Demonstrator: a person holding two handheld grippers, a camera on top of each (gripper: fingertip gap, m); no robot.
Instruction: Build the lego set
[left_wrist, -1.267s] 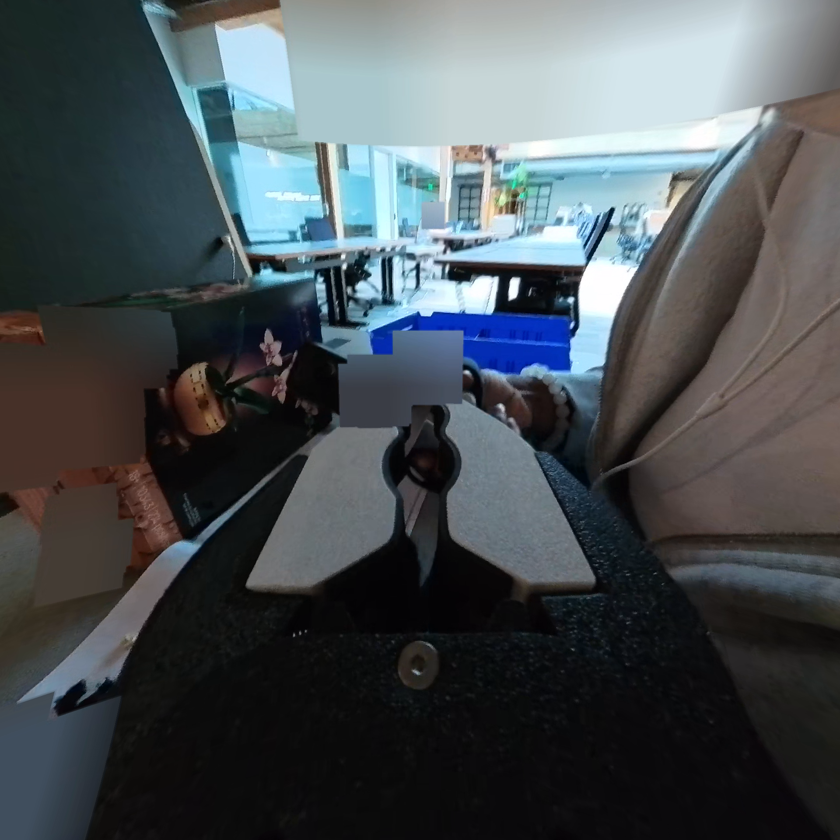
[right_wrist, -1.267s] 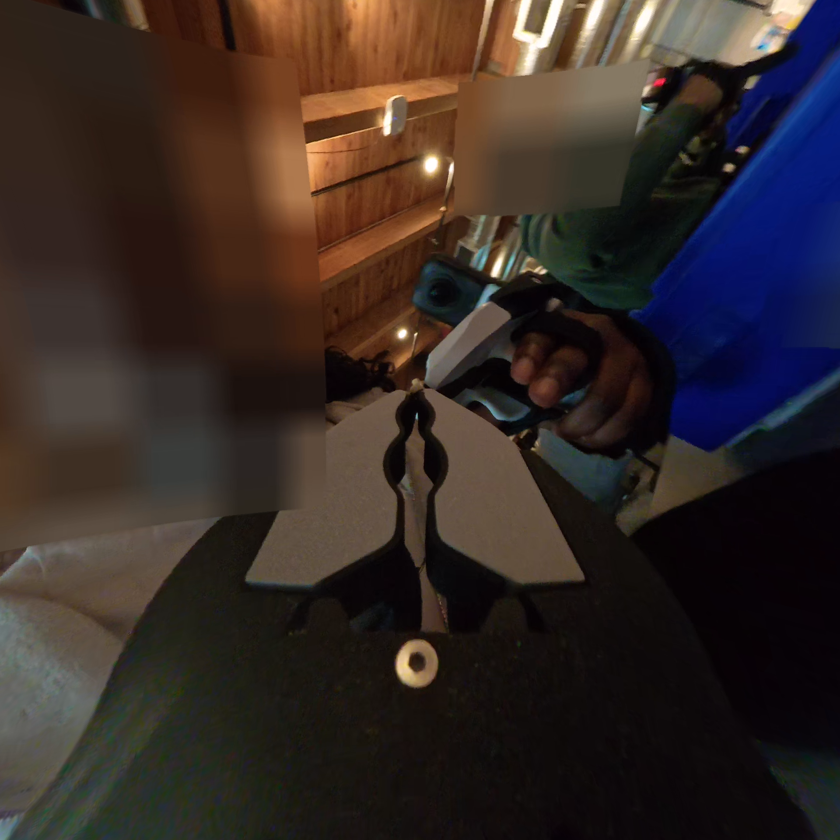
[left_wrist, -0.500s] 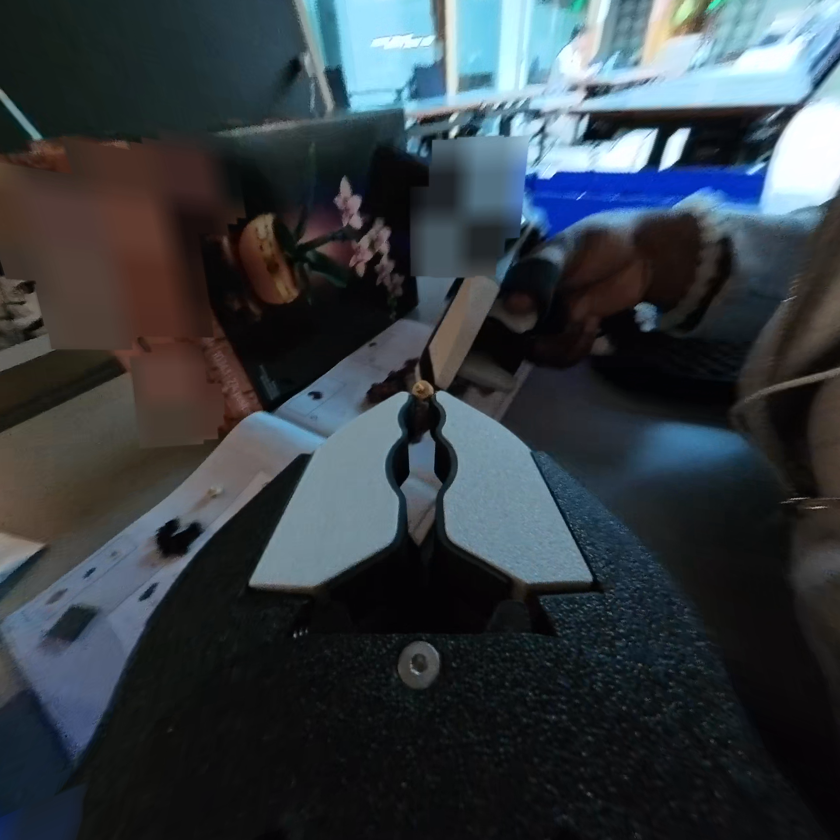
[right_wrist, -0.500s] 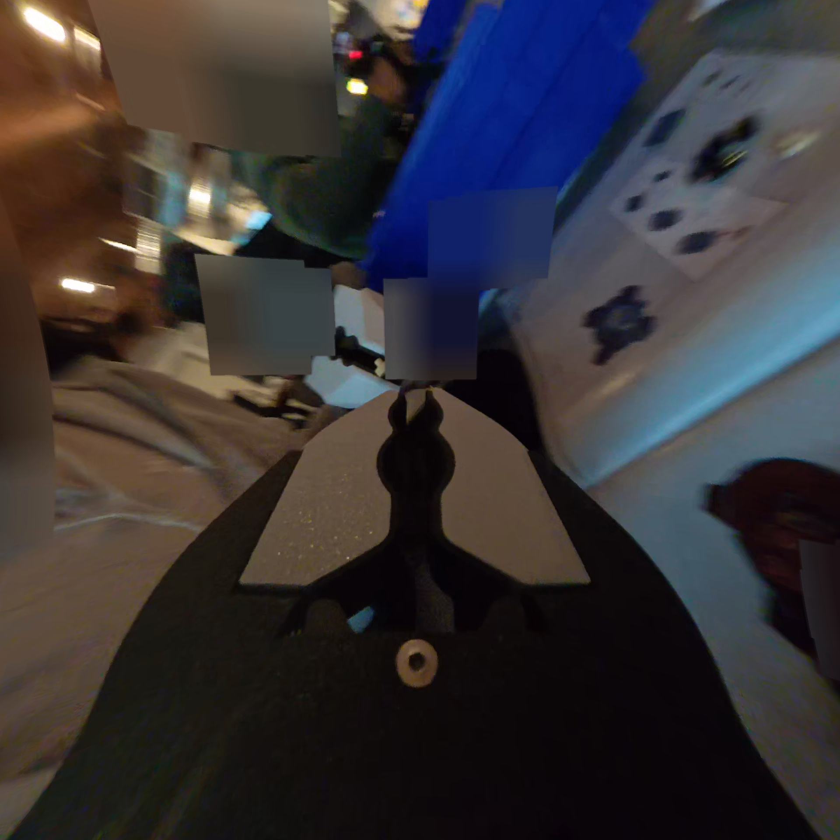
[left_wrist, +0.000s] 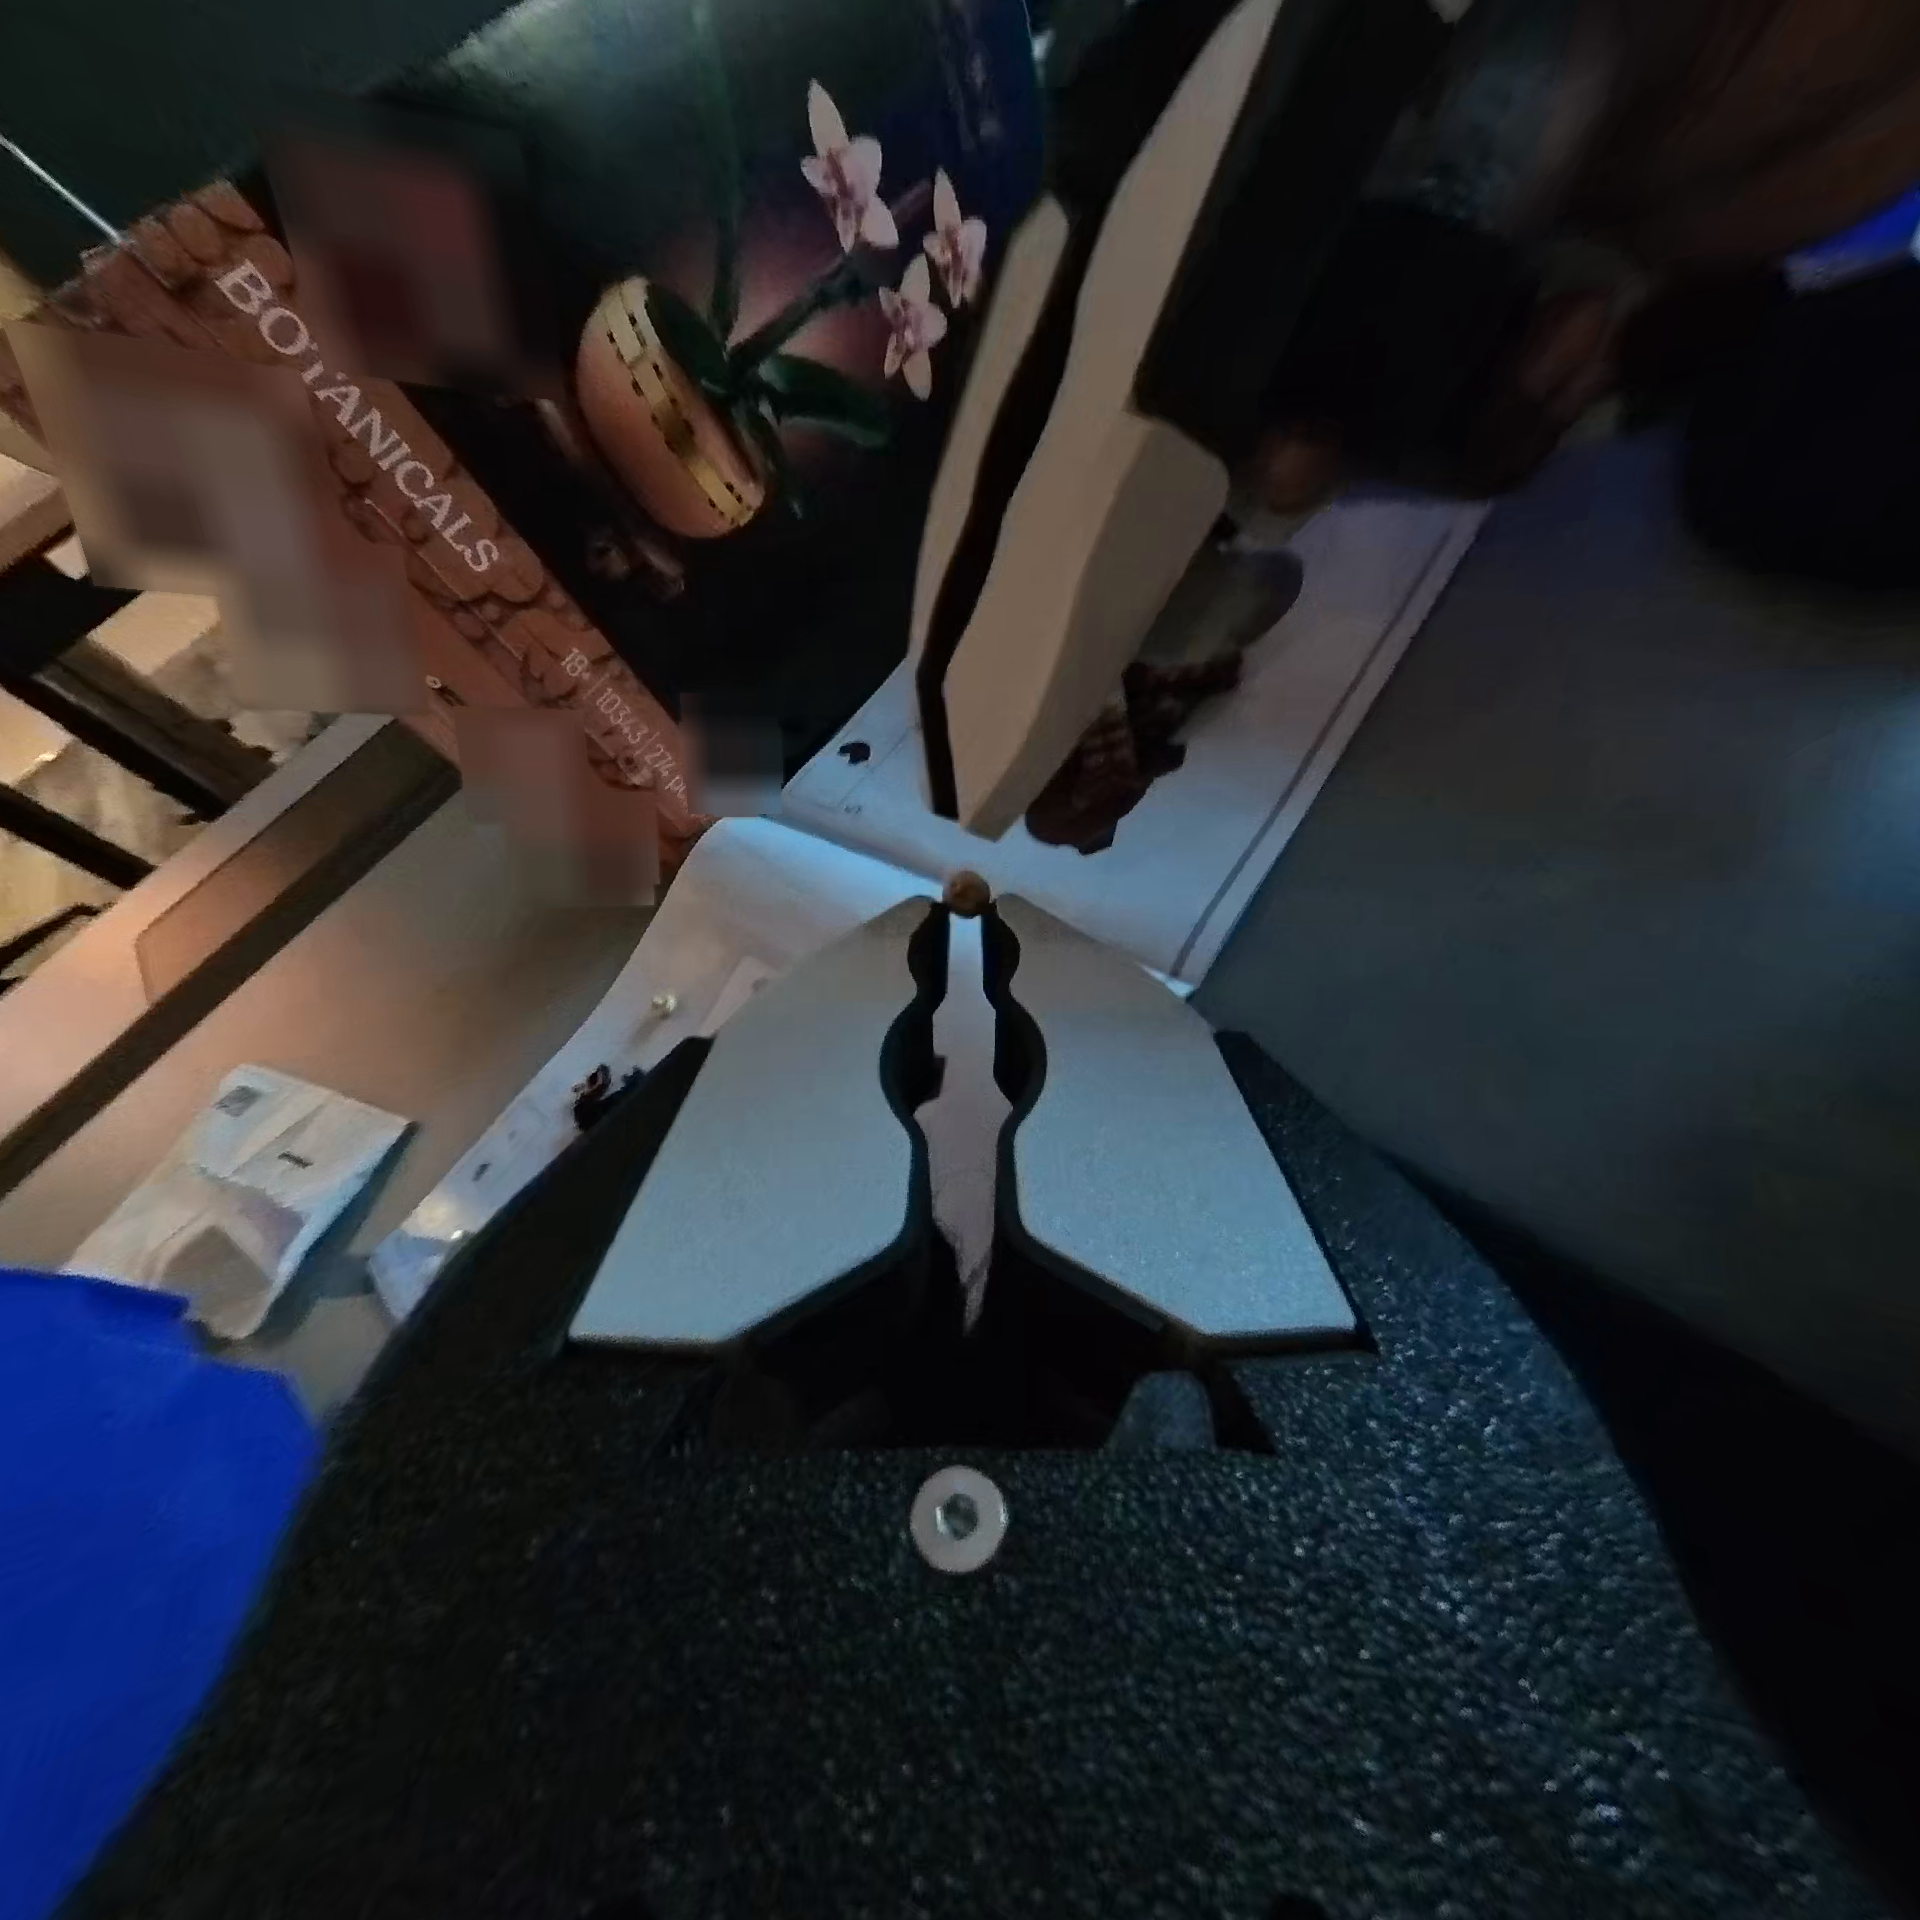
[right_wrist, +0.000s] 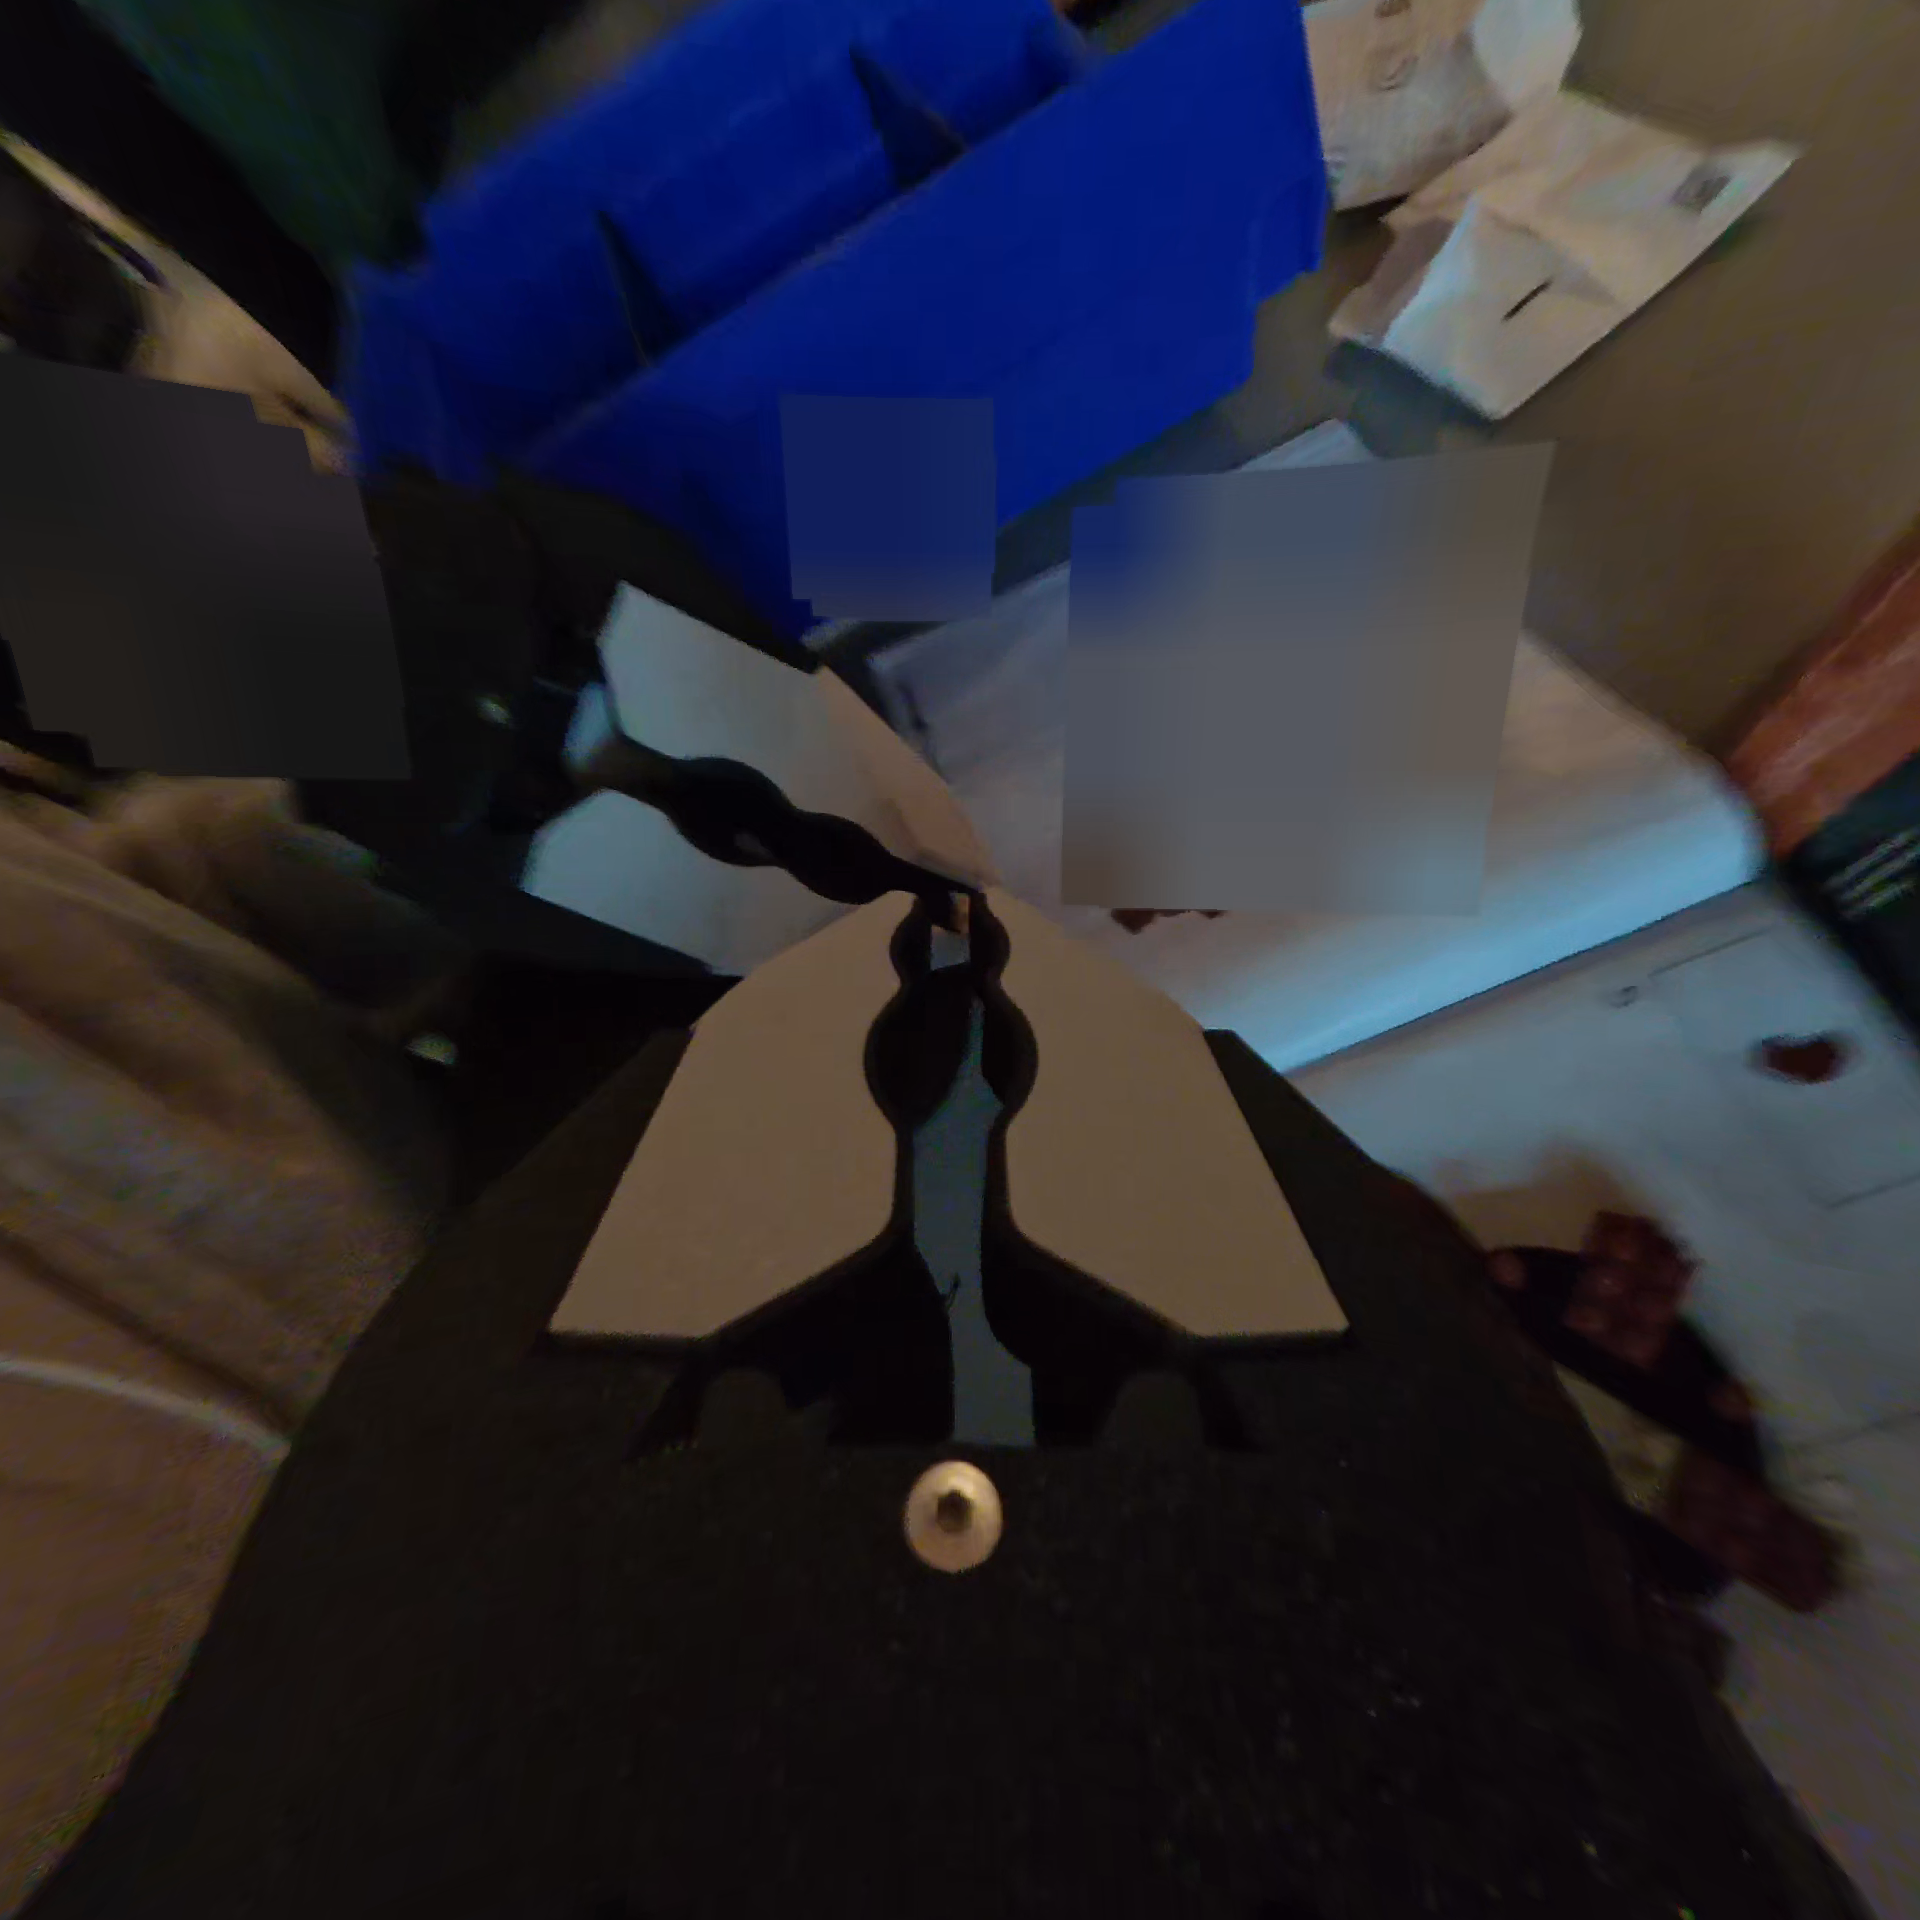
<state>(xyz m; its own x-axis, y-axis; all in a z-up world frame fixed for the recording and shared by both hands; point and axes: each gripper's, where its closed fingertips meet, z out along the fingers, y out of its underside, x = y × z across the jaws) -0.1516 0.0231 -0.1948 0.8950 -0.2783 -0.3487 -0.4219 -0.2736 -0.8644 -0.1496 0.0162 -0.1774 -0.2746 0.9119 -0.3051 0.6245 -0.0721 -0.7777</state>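
Tan round bead (left_wrist: 966, 891), one in number, sits pinched at the tips of the left tongs (left_wrist: 966, 906) above an open white instruction booklet (left_wrist: 1236, 831) on the tabletop (left_wrist: 312, 997). Right tongs (right_wrist: 951, 914) stand narrow, tip to tip with the left; anything held there cannot be told. One blue plastic bin (right_wrist: 883, 239) stands behind.

The pale worktop (left_wrist: 343, 997) carries an open white booklet (left_wrist: 1226, 831) just ahead of the left gripper (left_wrist: 966, 906), a dark printed box (left_wrist: 727, 343) beyond it, and crumpled white bags (left_wrist: 260, 1174) to its left.
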